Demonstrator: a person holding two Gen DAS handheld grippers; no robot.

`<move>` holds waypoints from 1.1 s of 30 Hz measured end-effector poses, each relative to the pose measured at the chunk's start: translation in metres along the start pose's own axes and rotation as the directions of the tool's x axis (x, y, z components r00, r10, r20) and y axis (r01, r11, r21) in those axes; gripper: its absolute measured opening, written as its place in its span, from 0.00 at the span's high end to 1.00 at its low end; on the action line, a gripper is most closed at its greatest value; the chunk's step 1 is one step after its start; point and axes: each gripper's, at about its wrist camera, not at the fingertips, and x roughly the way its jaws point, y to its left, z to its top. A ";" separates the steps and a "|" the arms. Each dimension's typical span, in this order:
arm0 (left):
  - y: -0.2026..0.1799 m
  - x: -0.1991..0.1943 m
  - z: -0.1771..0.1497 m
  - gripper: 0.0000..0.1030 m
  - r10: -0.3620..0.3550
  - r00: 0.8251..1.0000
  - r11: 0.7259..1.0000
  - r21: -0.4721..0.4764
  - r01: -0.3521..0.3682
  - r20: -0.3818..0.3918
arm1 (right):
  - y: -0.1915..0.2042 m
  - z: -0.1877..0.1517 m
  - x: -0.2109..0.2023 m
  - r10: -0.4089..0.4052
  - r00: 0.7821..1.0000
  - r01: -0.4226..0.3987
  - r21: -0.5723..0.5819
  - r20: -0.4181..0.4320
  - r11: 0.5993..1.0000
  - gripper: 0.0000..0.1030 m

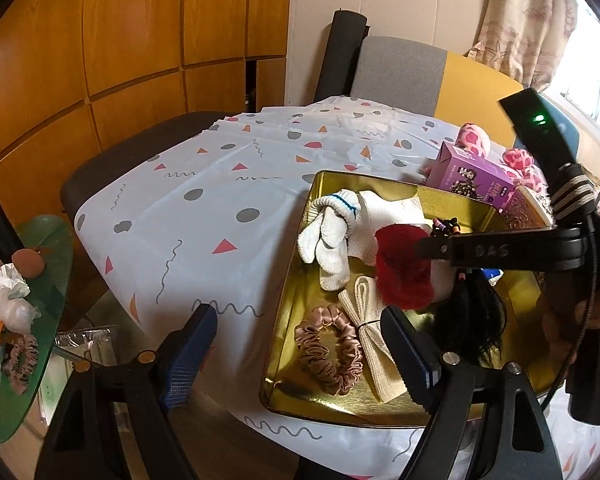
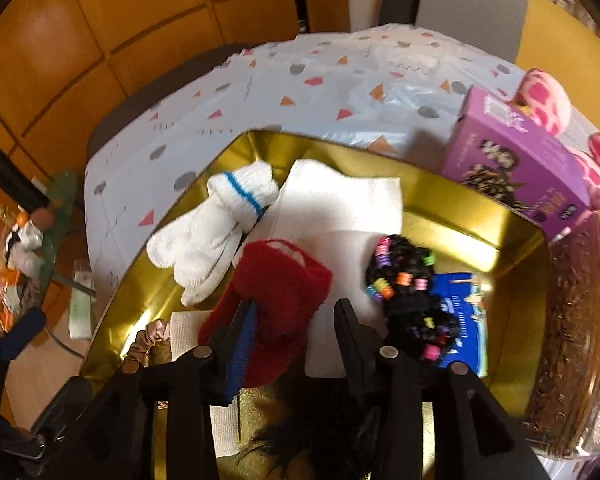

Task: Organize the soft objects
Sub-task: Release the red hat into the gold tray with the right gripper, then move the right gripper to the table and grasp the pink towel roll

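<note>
On the desk (image 1: 204, 184), under a white cloth printed with triangles and dots, sits a gold tray (image 2: 452, 196) holding the soft things.

Tray contents: white glove (image 2: 208, 236) with a blue cuff band at the far left corner; white napkin (image 2: 340, 196) beside it; red fuzzy piece (image 2: 284, 292) mid-tray, partly over the napkin; black hair ties (image 2: 404, 280) with coloured beads to its right, lying on a blue packet (image 2: 466, 312). Near edge: pink scrunchie (image 1: 328, 344) and a cream folded band (image 1: 364, 320) touching it. Black hair (image 1: 472, 316) at the near right.

Right gripper (image 2: 296, 320): jaws part-open, pointing steeply down over the red piece. The red piece lies between them; the left finger touches its edge, the right finger stands clear over the napkin. No grip visible.

Left gripper (image 1: 300, 340): jaws wide open, nothing held. One finger hangs over the cloth outside the tray, the other over the tray's near edge by the cream band.

Beyond the tray, far right: purple box (image 2: 516, 160), pink spotted plush (image 2: 544, 100) behind it. Green glass side table (image 1: 48, 272) at left, cluttered.
</note>
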 end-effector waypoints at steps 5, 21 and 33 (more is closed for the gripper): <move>-0.001 -0.002 0.000 0.16 -0.004 1.000 1.000 0.002 0.004 0.002 | -0.008 -0.004 -0.022 -0.024 0.998 0.022 0.029 0.064 0.999 0.61; -0.028 -0.011 0.001 0.16 -0.041 0.999 0.996 0.081 0.041 0.003 | -0.072 -0.055 -0.116 -0.098 0.965 0.055 0.179 0.242 0.982 0.61; -0.073 -0.024 0.009 0.16 -0.110 0.994 0.977 0.188 0.105 0.019 | -0.218 -0.155 -0.192 -0.371 0.904 0.222 0.507 0.213 0.833 0.61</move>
